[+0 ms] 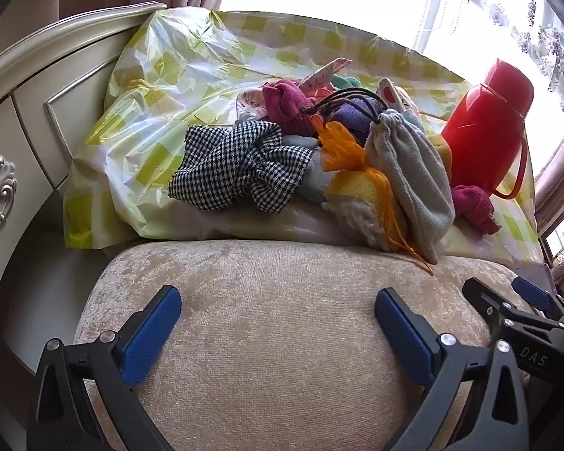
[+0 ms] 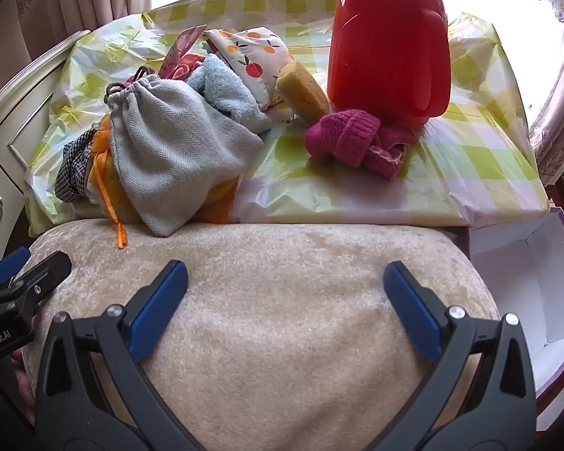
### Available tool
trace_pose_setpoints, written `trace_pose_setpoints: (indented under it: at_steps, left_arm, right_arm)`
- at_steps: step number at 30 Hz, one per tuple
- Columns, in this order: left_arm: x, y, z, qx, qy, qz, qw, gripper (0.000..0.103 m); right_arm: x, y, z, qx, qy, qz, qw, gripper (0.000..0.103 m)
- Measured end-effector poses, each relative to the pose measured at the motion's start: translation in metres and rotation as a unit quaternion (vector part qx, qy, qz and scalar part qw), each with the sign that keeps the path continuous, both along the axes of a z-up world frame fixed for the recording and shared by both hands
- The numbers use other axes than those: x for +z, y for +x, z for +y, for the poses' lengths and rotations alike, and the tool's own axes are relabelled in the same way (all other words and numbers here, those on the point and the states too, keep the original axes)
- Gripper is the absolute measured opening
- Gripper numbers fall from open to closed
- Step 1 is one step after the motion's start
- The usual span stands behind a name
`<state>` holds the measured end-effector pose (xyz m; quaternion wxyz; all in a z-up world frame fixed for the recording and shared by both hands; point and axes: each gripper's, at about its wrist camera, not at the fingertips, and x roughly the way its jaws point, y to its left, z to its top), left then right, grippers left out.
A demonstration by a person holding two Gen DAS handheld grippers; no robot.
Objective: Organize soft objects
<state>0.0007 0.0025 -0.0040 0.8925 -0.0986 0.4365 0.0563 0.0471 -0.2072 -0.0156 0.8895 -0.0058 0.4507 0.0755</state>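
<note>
A heap of soft things lies on a table under a yellow-checked plastic cloth (image 1: 150,75): a black-and-white houndstooth cloth (image 1: 240,165), a grey drawstring pouch (image 1: 406,173) (image 2: 176,161), an orange ribboned bundle (image 1: 349,150), a magenta knitted piece (image 2: 346,139) (image 1: 473,206), a light blue towel (image 2: 225,90) and a yellow sponge (image 2: 304,94). My left gripper (image 1: 278,315) is open and empty above a beige cushion (image 1: 282,319). My right gripper (image 2: 285,289) is open and empty above the same cushion (image 2: 282,319). Both are short of the heap.
A red thermos jug (image 2: 391,49) (image 1: 485,124) stands on the table right of the heap. A white open box (image 2: 526,282) sits at the right of the cushion. A cream carved cabinet (image 1: 18,131) stands at the left. Curtains and a bright window lie behind.
</note>
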Motion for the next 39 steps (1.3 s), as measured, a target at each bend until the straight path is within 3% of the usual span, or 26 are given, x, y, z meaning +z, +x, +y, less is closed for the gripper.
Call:
trace_pose_setpoints:
  at_steps: [39]
  left_arm:
    - [-0.0009,0.0006,-0.0023,0.002,0.004,-0.001,1.0000,0.103]
  right_arm:
    - [0.0003,-0.0002,0.0004,0.000,-0.002,-0.005,1.000,0.103]
